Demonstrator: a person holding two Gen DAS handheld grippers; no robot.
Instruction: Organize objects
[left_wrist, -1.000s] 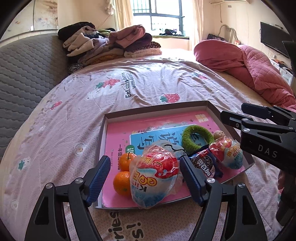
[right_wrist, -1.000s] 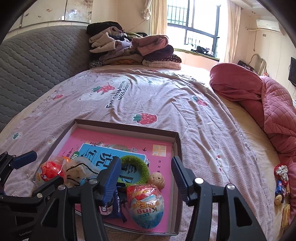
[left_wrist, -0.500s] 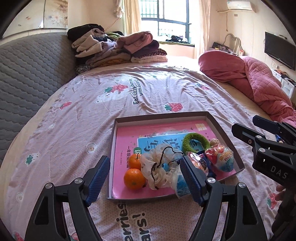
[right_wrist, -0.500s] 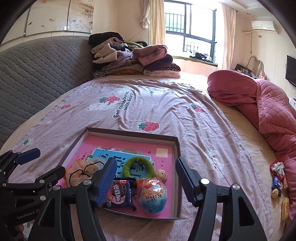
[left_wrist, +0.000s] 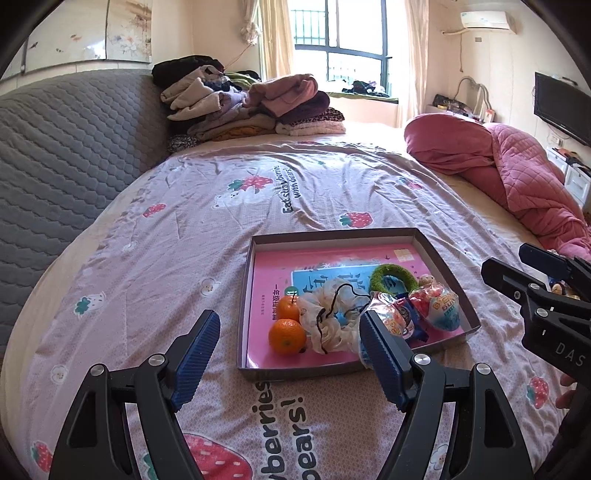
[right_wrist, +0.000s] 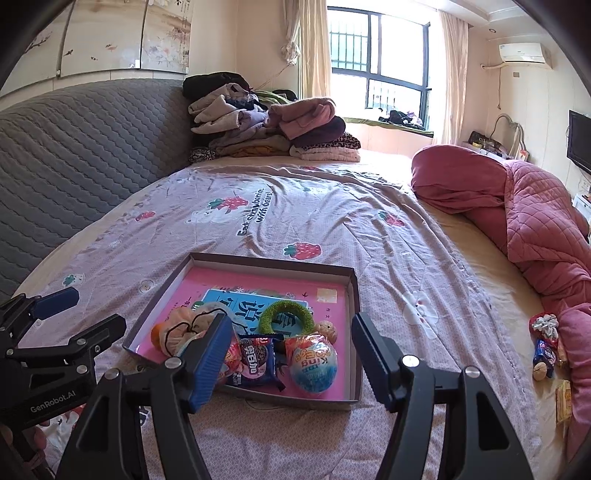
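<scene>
A shallow cardboard tray (left_wrist: 251, 280) (right_wrist: 352, 295) lies on the bed with a pink book (left_wrist: 332, 258) in it. On the book lie two oranges (left_wrist: 287, 331), a white net bag (left_wrist: 328, 317), a green ring (left_wrist: 392, 277) (right_wrist: 290, 315), a dark snack packet (right_wrist: 255, 360) and two wrapped toy eggs (left_wrist: 439, 308) (right_wrist: 313, 362). My left gripper (left_wrist: 291, 354) is open and empty above the tray's near left corner. My right gripper (right_wrist: 291, 360) is open and empty above the tray's near edge.
The bed has a lilac strawberry-print sheet (left_wrist: 221, 206). A pile of folded clothes (left_wrist: 251, 103) sits at the head. A pink quilt (right_wrist: 517, 206) lies along the right side, with several small loose items (right_wrist: 545, 343) beside it. A grey quilted headboard (left_wrist: 55, 155) runs along the left.
Both grippers have pulled back and up from the tray. The left one let go of the toy egg it hovered around, which now lies in the tray.
</scene>
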